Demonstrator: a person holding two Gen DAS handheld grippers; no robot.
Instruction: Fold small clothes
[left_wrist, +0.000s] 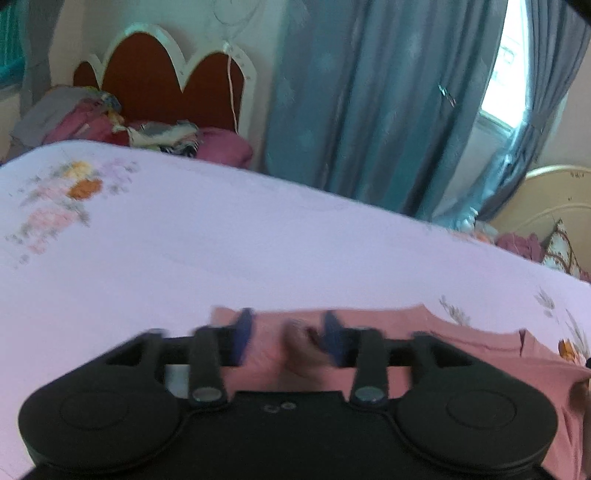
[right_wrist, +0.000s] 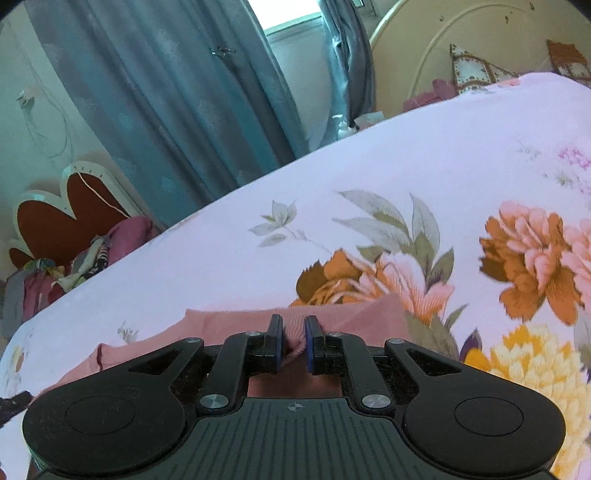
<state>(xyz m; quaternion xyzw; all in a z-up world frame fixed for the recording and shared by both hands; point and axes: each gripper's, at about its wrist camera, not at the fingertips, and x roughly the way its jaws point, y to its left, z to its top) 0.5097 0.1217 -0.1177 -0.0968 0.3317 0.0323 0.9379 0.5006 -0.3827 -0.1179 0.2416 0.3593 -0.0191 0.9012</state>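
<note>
Though blurred in the left wrist view, plainly apart: left hand-held gripper (left_wrist: 286, 321), blue pads wide, a bunched fold of the pink garment (left_wrist: 461, 343) rising between them, nearer the right-hand pad, not visibly squeezed. Sharper in the right wrist view: right hand-held gripper (right_wrist: 294, 325) nearly together, clamped on a small ridge of the same garment that fills the narrow gap between its pads.

Shown only on the left side: garment's straight far edge running across the lower middle of the frame, cloth spreading to the lower right corner, pale plain sheet (left_wrist: 221, 240) filling the middle, faint flower print at the left. Shown only on the right side: big orange and pink flowers (right_wrist: 528, 258) printed on the sheet at the right of the frame, just beyond the garment's far corner, and a cream headboard (right_wrist: 461, 37) at the upper right.

Common to both: blue curtain (left_wrist: 351, 110) beyond the bed's far edge, bright window (left_wrist: 506, 74) beside it, red scalloped headboard (left_wrist: 159, 81) with a clothes pile (left_wrist: 92, 118) at its foot.

Wide open sheet ahead of both tools, up to the bed's far edge.

Garment flat on the bed, at the lower edge of both views, directly under and between the fingers of each tool.
</note>
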